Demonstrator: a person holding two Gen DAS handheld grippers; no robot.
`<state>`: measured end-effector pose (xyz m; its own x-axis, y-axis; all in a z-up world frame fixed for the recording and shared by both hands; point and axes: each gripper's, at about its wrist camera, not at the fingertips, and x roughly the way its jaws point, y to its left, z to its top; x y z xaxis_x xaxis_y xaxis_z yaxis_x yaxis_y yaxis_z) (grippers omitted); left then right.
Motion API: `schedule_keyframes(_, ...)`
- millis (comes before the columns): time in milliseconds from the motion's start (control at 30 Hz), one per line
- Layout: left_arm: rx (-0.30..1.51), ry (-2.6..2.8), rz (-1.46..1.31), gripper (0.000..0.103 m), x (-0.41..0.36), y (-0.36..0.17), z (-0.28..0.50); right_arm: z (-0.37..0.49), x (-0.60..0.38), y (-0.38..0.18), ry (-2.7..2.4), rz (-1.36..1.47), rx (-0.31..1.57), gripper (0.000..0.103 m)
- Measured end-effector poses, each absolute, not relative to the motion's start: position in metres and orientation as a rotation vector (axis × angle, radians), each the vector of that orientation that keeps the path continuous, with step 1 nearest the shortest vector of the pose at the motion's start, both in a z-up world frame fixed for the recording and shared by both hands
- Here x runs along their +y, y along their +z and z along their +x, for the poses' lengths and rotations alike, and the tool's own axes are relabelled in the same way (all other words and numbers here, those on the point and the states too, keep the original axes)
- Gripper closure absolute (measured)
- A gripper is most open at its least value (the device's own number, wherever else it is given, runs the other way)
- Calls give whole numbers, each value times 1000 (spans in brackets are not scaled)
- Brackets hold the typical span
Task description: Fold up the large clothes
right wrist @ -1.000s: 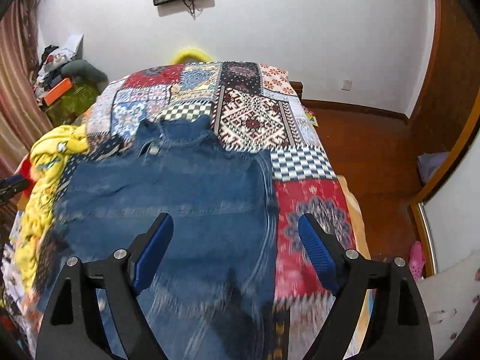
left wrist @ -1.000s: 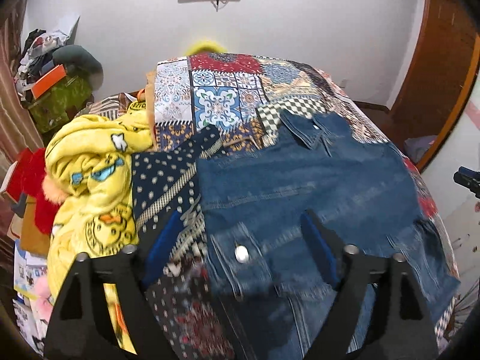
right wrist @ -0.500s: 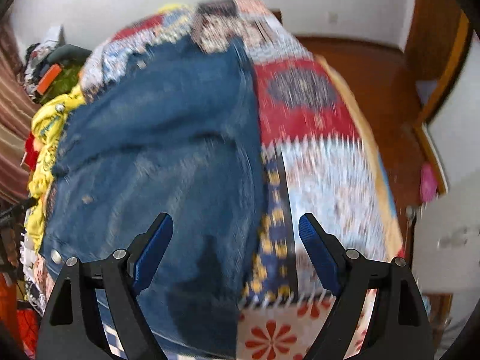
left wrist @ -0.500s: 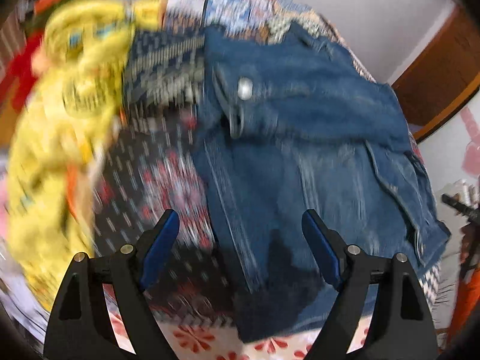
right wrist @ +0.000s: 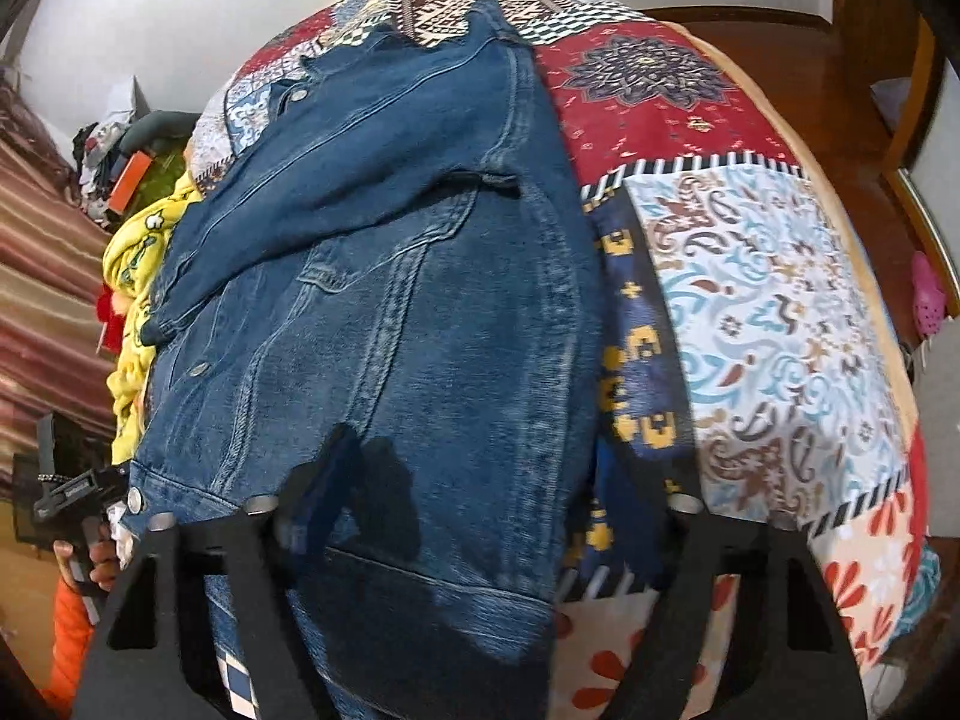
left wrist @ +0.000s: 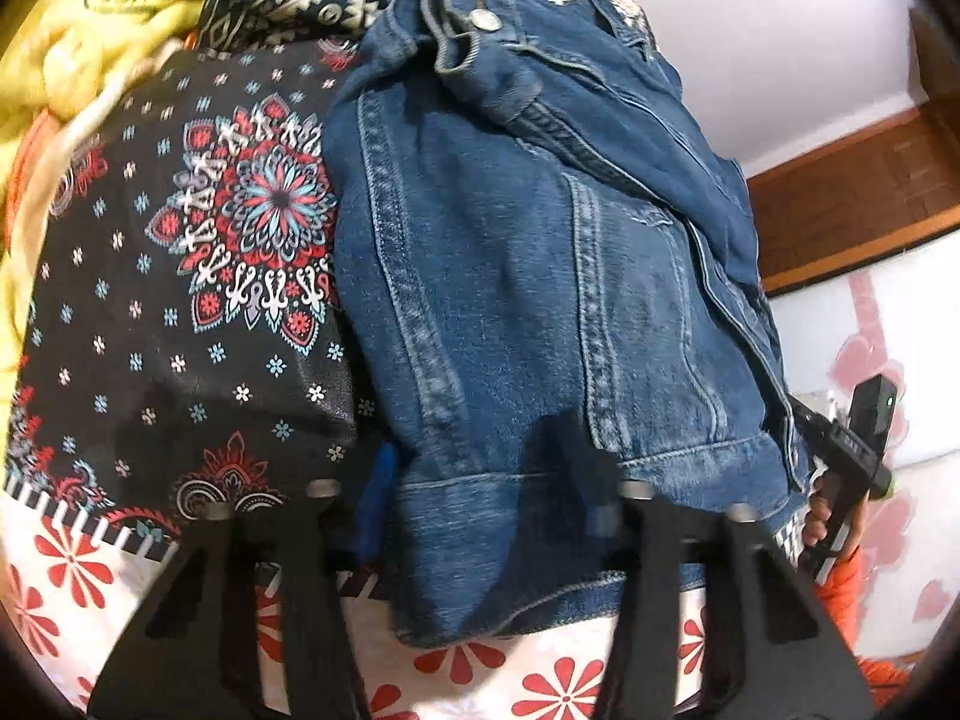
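Lying across the patchwork bedspread (right wrist: 750, 276) of the bed, the denim jacket (left wrist: 540, 300) has its sleeves already folded in over the body, and its hem sits at the near edge of the bed. The left claw (left wrist: 486, 492) straddles the hem's left corner with its fingers apart, nothing pinched yet. The right claw (right wrist: 474, 510) hangs over the hem's right corner, likewise spread wide, one finger over denim and the other over the bedspread.

Several things could go wrong from here. Denim is thick and stiff, so if either claw closes on the top layer only, the lower layers will likely stay behind and the fold will come up uneven. The right claw's outer finger could also catch the bedspread along with the hem and drag it upward. A folded-in sleeve may slide off the body as the hem lifts, spoiling the neat shape. Uneven lifting between the two claws would probably skew the fold line. The yellow blanket (left wrist: 72, 30) lies beside the jacket, near enough to snag.
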<state>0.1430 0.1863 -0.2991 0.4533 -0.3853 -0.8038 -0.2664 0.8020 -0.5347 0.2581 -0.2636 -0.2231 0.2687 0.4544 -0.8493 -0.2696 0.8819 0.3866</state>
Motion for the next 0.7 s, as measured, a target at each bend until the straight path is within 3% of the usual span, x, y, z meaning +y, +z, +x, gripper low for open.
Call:
schedule_keyframes(67, 1114, -79, -636, 80, 182, -291, 142, 253, -260, -225, 491, 154, 1199, 68)
schedule_keyframes(133, 1087, -76, -589, 85, 180, -276, 141, 251, -260, -226, 509, 161, 1208, 87)
schedule_keyframes(167, 1066, -78, -560, 86, 178, -267, 141, 251, -260, -225, 514, 167, 1210, 89)
schedule_keyframes(333, 940, -71, -491, 87, 174, -218, 149, 252, -255, -205, 541, 129, 1146, 90)
schedule_keyframes(700, 718, -68, -527, 88, 225, -139, 227, 320, -221, -97, 593, 127, 857, 91)
